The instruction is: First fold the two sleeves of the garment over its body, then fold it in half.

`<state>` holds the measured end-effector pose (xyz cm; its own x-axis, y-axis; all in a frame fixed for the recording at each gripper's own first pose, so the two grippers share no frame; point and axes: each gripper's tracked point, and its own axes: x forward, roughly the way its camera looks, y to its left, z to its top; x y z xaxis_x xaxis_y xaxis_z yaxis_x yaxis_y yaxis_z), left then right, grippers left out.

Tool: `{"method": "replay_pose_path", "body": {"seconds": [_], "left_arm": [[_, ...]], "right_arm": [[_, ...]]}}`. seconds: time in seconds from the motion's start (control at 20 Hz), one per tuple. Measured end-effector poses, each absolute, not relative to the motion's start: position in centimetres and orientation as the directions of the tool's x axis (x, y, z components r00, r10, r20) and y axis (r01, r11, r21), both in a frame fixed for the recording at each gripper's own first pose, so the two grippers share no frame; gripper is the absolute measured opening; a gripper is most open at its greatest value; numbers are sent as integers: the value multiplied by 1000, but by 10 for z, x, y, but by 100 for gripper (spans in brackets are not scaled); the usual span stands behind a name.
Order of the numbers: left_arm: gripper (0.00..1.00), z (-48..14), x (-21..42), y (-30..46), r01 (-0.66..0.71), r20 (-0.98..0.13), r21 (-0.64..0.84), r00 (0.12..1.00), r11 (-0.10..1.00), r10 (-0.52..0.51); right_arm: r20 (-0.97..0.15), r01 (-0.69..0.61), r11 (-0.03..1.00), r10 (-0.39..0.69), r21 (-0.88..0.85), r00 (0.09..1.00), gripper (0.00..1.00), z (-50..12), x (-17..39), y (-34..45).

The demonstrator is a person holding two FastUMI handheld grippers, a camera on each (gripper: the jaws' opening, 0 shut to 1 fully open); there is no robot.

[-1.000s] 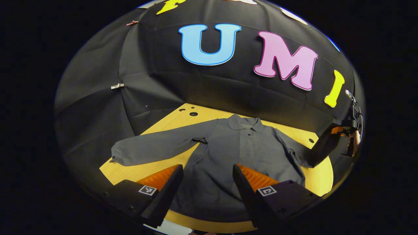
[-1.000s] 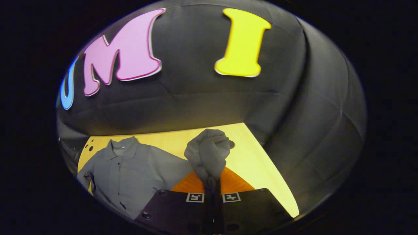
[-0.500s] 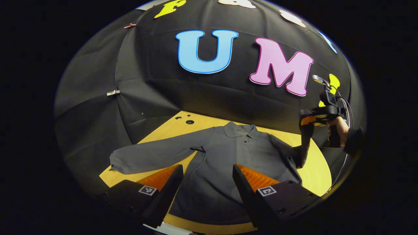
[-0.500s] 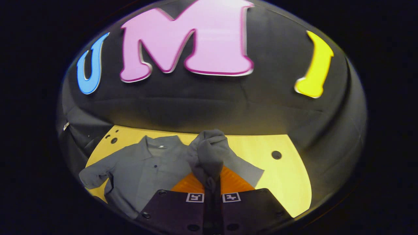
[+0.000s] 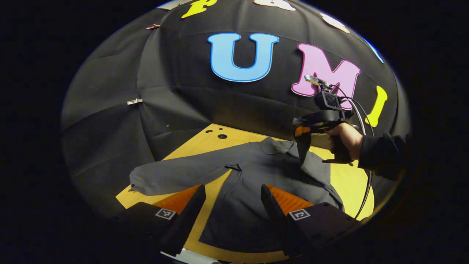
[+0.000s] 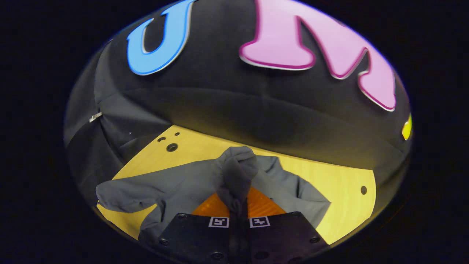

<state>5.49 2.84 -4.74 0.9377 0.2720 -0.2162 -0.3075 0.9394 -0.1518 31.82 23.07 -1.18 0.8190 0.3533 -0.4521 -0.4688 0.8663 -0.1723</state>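
A dark grey long-sleeved collared shirt (image 5: 253, 176) lies flat on the yellow wooden bench (image 5: 351, 179). The right hand-held gripper (image 6: 238, 205) pinches one sleeve cuff (image 6: 236, 172) above the shirt's body; the left hand-held gripper (image 5: 232, 205) hovers wide open, empty.

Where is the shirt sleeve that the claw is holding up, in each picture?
Left gripper view: the lifted sleeve hangs right of centre, from the right claw down to the gray shirt.
Right gripper view: that sleeve is bunched up at bottom centre, pinched in the right claw.
Shared landmark: the shirt collar.
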Motion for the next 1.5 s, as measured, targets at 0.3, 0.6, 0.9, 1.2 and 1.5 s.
{"method": "replay_pose_path", "body": {"seconds": [0.3, 0.6, 0.9, 1.2, 1.5], "left_arm": [[96, -63, 36, 65, -406, -250, -209, 902, 890, 352], [96, -103, 25, 115, -530, -299, -256, 839, 809, 455], [96, -112, 13, 181, -623, -281, -264, 780, 737, 559], [96, -123, 9, 258, -687, -286, -280, 726, 671, 625], [96, -152, 28, 313, -728, -348, -267, 683, 631, 642]], "right_arm": [[-531, -576, 801, 423, -160, 735, 6, -61, 292, 304], [-565, -565, 818, 417, -110, 712, 12, -81, 276, 336], [-530, -574, 815, 451, -83, 718, 61, -61, 245, 328], [-482, -537, 841, 442, -72, 756, 97, -35, 218, 286], [-476, -387, 921, 322, -42, 818, 99, -36, 194, 185]]}}
